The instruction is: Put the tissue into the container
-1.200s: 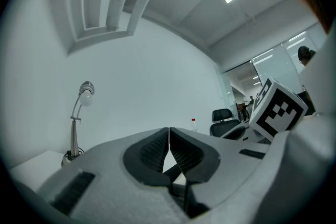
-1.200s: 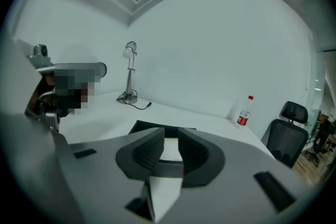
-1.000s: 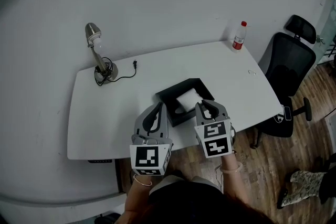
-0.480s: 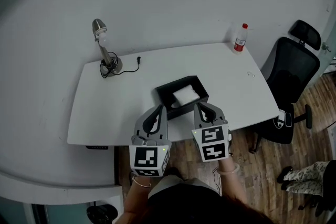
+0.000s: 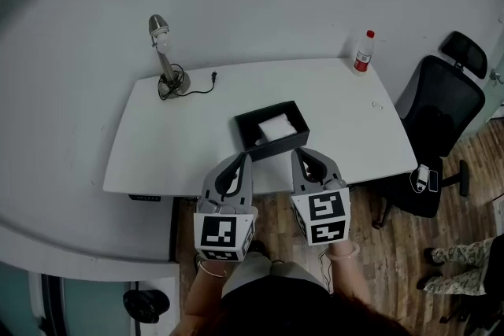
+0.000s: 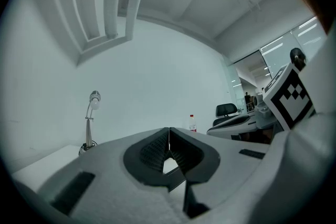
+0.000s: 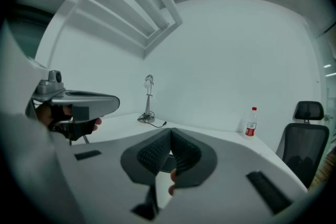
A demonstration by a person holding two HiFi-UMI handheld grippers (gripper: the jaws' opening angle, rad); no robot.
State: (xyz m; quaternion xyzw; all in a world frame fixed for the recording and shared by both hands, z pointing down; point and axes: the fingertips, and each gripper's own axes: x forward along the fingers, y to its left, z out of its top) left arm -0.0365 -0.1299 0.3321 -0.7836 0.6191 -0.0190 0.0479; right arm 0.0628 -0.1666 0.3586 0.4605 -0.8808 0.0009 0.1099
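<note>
A black open-topped container (image 5: 246,133) stands on the white table (image 5: 181,153) near its front edge. A white tissue (image 5: 276,127) lies inside it. My left gripper (image 5: 242,159) hangs in front of the table, just short of the container's near left corner, jaws together with nothing between them. My right gripper (image 5: 300,156) is level with it, below the container's near right corner, also shut and empty. In the left gripper view the left gripper (image 6: 169,134) shows its pads meeting in a line; the right gripper (image 7: 170,136) looks the same in its own view.
A desk lamp (image 5: 164,51) with its cord stands at the table's back left. A red-capped bottle (image 5: 363,51) is at the back right corner. A black office chair (image 5: 441,110) stands right of the table on the wooden floor (image 5: 378,264).
Both grippers have drawn back from the container's front edge toward my body. The tissue stays in the container. The whole view has shifted backward from the table.
</note>
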